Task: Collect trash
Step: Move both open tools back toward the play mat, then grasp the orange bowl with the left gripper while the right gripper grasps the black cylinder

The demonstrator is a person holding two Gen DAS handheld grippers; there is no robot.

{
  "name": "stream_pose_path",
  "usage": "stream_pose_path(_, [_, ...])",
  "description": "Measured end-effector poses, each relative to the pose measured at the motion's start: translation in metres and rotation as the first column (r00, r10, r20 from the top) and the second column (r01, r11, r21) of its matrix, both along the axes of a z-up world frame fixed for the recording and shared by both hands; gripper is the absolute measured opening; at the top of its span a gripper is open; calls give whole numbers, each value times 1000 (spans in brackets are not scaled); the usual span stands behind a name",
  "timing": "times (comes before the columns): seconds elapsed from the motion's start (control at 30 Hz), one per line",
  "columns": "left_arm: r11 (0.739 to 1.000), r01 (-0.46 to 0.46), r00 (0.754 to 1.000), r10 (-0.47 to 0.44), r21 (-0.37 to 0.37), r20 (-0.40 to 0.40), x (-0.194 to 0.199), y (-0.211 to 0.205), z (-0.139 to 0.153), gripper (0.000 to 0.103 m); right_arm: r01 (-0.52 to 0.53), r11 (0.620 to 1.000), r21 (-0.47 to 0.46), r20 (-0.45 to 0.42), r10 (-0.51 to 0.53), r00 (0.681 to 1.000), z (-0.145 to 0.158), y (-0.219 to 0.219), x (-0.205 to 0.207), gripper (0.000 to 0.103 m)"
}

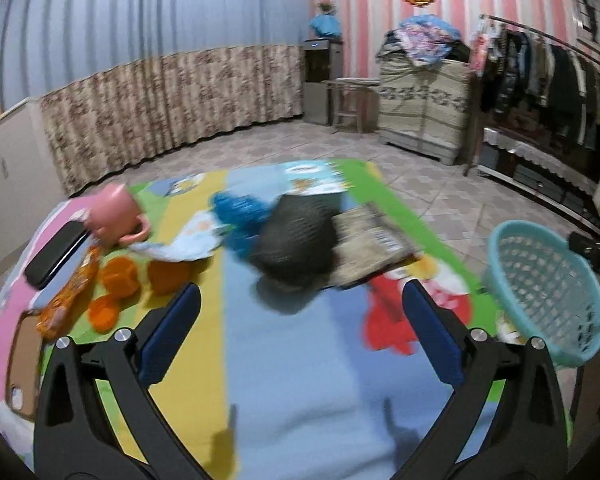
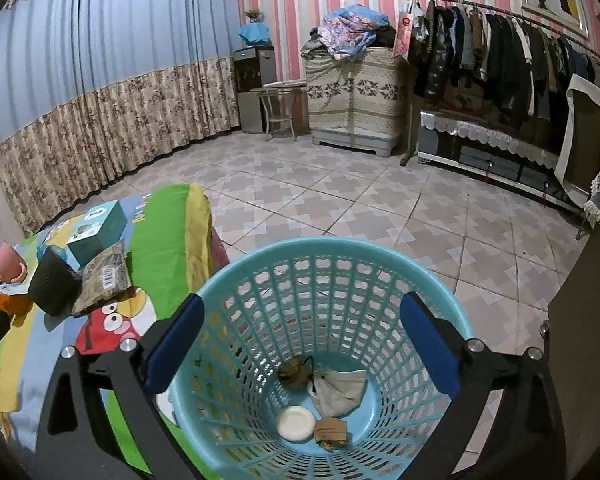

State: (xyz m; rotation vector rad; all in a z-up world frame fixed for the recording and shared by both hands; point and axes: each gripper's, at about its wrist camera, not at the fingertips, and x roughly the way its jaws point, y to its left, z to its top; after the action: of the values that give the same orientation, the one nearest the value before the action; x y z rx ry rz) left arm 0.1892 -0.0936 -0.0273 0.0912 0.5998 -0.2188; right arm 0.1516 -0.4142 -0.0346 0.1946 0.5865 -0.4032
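A turquoise basket (image 2: 324, 280) stands on the floor beside the table; it holds a white lid (image 2: 296, 423), a crumpled white wrapper (image 2: 340, 390) and brown scraps (image 2: 331, 432). My right gripper (image 2: 302, 332) is open and empty above the basket's mouth. My left gripper (image 1: 302, 320) is open and empty over the colourful tablecloth (image 1: 296, 360). Ahead of it lie a black mesh object (image 1: 296, 236), a patterned snack packet (image 1: 370, 240), a blue crumpled item (image 1: 240, 212) and an orange wrapper (image 1: 70, 292). The basket also shows in the left wrist view (image 1: 548, 292) at the right.
A pink mug (image 1: 114, 216), orange cups (image 1: 118, 276), a black case (image 1: 54, 252) and a teal box (image 2: 98, 230) sit on the table. Tiled floor (image 2: 360, 196), a clothes rack (image 2: 500, 52) and curtains (image 2: 100, 112) surround it.
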Motion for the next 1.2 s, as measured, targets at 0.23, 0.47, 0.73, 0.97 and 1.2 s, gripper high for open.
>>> stream_pose_path(0.23, [993, -102, 994, 104, 56, -33, 20, 72, -14, 97, -62, 998, -25, -25, 62, 998, -4, 31, 11, 97])
stream_pose_path(0.47, [985, -155, 984, 161, 74, -79, 39, 133, -21, 97, -116, 993, -32, -24, 115, 993, -3, 61, 19, 97])
stream_pose_path(0.73, [976, -197, 958, 213, 99, -192, 69, 170, -41, 96, -183, 980, -82, -83, 176, 981, -11, 96, 37, 97])
stream_pose_path(0.97, [983, -163, 943, 182, 90, -280, 89, 168, -57, 83, -204, 975, -91, -121, 192, 974, -17, 106, 44, 97])
stream_pose_path(1.2, [982, -172, 933, 187, 75, -308, 102, 171, -64, 63, -216, 972, -88, -142, 203, 969, -22, 114, 47, 97])
